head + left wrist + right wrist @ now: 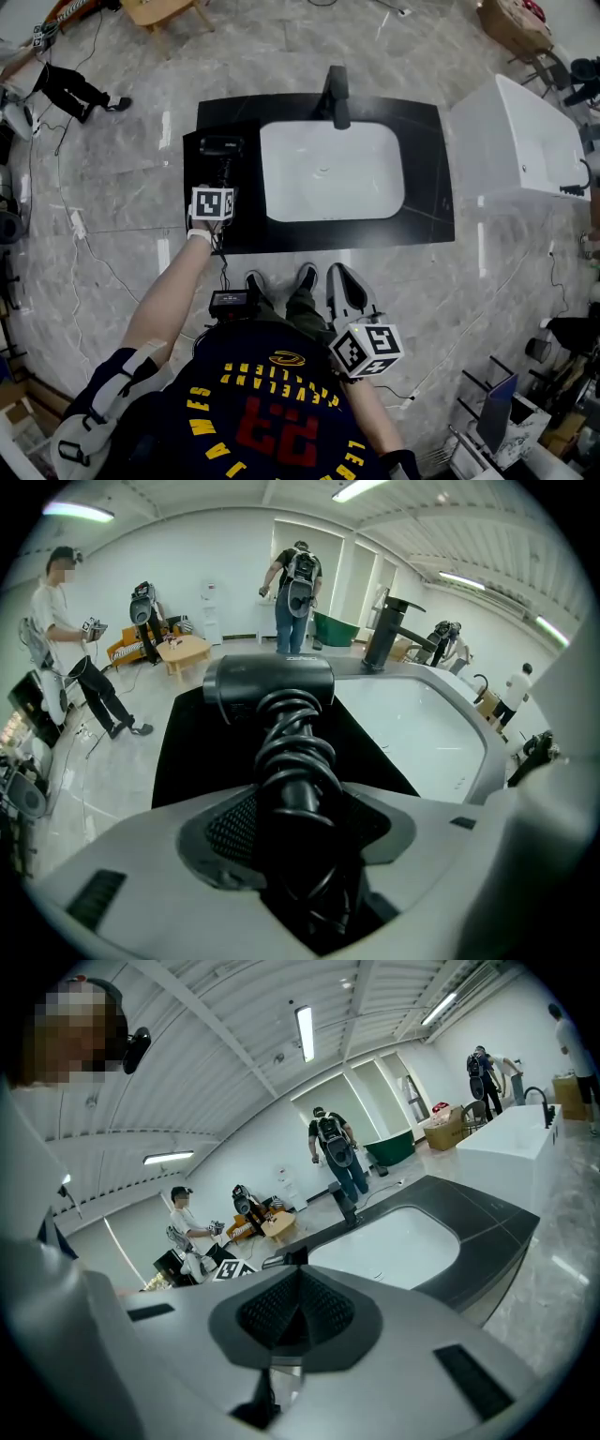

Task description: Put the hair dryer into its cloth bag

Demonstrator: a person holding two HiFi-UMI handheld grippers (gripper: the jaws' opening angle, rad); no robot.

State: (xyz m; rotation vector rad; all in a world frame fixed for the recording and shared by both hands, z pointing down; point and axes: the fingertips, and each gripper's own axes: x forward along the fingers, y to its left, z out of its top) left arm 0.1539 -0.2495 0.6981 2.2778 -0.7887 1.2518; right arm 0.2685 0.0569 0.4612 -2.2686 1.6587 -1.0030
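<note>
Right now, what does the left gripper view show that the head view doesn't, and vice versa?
Only left gripper view: the cord coiled round the hair dryer handle, which sits between the jaws of the left gripper; ceiling lights. Only head view: the right gripper and the person's shoes. Both: hair dryer, white sink, black faucet, black countertop.

The left arm (167,298) reaches forward with its forearm straight. The left hand-held gripper (222,174) tips steeply down, its jaws spread wide either side of the hair dryer (221,146) handle; whether the pads press it cannot be told. The right hand-held gripper (343,281) sits low beside the body, jaws together and empty.
</note>
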